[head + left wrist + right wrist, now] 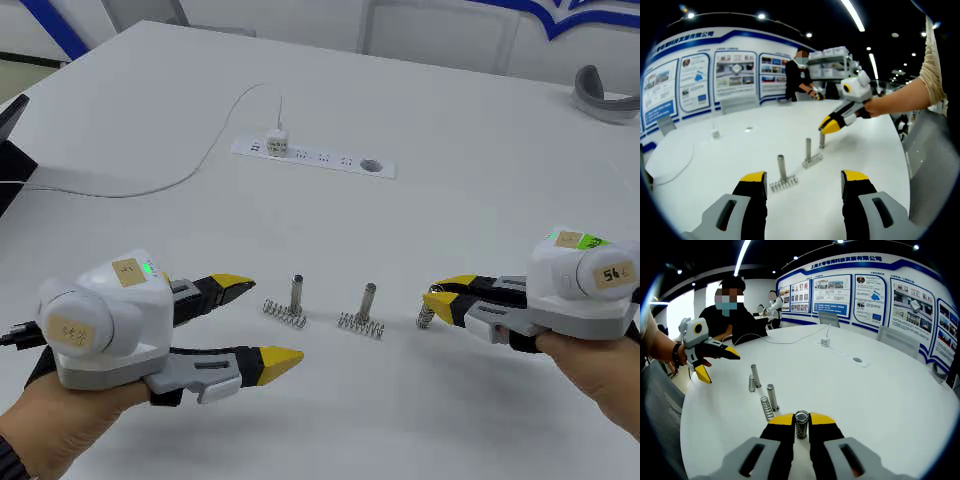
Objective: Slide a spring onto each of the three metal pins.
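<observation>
The right claw (440, 300) is pinching a spring (801, 424) upright between its tips, probably seating it on a pin, while the left claw (804, 177) is hovering open.

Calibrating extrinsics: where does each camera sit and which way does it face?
Head view: on headset, looking down at white table; both hands, left gripper, right gripper.
Left gripper view: along its open jaws, over two bare pins, toward right gripper and forearm.
Right gripper view: along jaws shut on spring, facing left gripper.
Shared: both gripper views cross the same pins.
</observation>
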`<state>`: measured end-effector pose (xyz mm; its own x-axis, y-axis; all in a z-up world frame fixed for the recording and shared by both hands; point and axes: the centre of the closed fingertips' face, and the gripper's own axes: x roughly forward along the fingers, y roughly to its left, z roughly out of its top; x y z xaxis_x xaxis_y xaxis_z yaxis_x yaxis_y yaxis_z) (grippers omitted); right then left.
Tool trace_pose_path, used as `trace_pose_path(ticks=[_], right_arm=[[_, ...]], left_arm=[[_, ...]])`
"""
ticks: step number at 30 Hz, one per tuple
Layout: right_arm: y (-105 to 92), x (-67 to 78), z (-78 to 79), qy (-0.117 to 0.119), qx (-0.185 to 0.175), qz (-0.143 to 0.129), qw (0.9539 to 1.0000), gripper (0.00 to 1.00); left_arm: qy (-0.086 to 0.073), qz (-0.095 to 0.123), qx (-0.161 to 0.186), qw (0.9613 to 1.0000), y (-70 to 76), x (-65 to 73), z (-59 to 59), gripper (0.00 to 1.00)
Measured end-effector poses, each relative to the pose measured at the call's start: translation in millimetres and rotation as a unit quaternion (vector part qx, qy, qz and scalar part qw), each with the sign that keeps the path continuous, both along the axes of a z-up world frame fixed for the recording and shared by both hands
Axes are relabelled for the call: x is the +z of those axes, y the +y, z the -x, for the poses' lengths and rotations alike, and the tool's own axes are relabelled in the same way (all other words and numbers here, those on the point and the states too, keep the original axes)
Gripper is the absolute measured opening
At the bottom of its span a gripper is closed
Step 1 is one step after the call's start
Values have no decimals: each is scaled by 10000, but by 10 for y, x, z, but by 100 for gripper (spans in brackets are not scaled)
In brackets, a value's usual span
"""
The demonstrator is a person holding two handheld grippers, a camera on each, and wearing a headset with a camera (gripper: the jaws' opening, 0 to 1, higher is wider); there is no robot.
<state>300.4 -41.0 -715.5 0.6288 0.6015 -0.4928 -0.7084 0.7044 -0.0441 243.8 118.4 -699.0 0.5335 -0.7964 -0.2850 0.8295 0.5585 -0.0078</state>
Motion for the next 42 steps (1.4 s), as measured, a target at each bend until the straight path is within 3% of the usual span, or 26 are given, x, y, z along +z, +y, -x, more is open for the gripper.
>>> trace_pose_path(ticks=[18, 22, 31, 37, 42], right_arm=[[-13, -71, 12, 86, -36, 13, 10000, 12], [-46, 0, 11, 17, -113, -81, 9999, 18], [-42, 270, 84, -326, -105, -123, 9993, 21], [138, 432, 164, -483, 188, -189, 9985, 21], [327, 414, 236, -475, 545, -42, 9974, 21]], left_arm=[[5, 8, 3, 10000, -5, -14, -6, 61], [-13, 18, -5, 10000, -7, 1, -10, 61], [-26, -5, -25, 10000, -15, 15, -2, 61], [-36, -2, -34, 10000, -25, 22, -6, 61], [-57, -2, -43, 10000, -29, 38, -7, 61]])
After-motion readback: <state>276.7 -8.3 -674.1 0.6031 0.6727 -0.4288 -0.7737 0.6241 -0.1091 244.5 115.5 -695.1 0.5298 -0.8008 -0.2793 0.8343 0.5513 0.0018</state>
